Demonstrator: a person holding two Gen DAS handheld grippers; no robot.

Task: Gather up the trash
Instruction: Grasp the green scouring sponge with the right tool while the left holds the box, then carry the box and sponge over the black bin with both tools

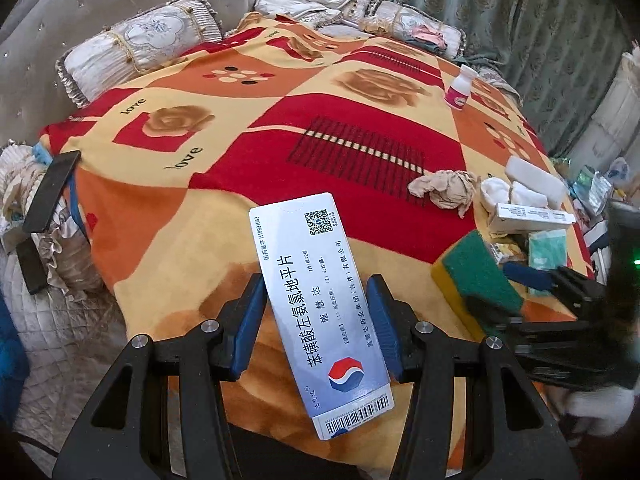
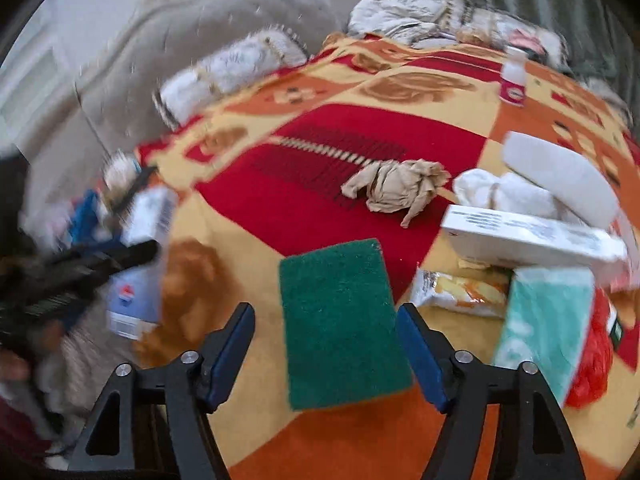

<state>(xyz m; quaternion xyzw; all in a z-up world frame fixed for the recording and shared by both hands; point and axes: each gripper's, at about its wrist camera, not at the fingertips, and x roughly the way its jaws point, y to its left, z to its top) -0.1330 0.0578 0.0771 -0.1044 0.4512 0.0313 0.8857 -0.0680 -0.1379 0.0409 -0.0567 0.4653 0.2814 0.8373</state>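
two grippers over the blanket point(image 1: 224, 128). my left gripper point(image 1: 316, 326) pinches the medicine box point(image 1: 316, 312) above it. my right gripper point(image 2: 326, 350) is spread around the green sponge point(image 2: 340, 324), pads not touching. farther: crumpled paper point(image 2: 396, 190), white carton point(image 2: 528, 240), small bottle point(image 1: 460, 88) near the pillows point(image 1: 136, 48).

Both views rode on hand-held grippers and looked steeply down over a bed spread with a patterned blanket point(image 1: 280, 128). The left wrist camera sat close above the near edge, facing the headboard point(image 1: 100, 12) at 11 o'clock. The right wrist camera, blurred, hovered just to its right. Both shared the crumpled tissue point(image 1: 444, 190) and green sponge point(image 2: 340, 320).
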